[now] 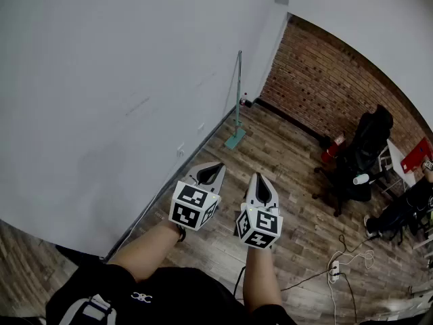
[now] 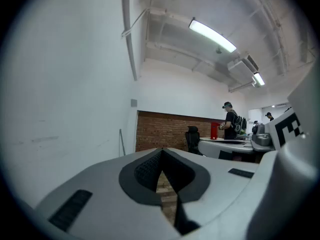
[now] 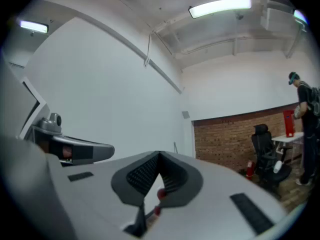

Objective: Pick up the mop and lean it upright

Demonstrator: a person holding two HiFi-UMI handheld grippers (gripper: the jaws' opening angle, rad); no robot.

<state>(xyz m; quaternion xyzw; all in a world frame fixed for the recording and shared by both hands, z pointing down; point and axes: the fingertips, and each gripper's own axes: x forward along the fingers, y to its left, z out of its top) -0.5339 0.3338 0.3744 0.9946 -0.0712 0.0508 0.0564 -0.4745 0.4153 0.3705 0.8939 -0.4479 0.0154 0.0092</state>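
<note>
Your left gripper [image 1: 211,172] and right gripper [image 1: 260,187] are closed on nothing. The mop [image 1: 237,93] already leans on the wall [image 1: 101,80], so leave it be.

A white wall [image 1: 101,80] filled the upper left of the frame and met a brick wall [image 1: 325,80] at the upper right. On the wooden floor [image 1: 284,181], a black office chair [image 1: 362,147] stood at the right, and a white power strip [image 1: 333,269] with cables lay at the lower right.

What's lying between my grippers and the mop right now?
Nothing: the head view shows only bare wood floor between the left gripper, the right gripper and the mop at the wall.
</note>
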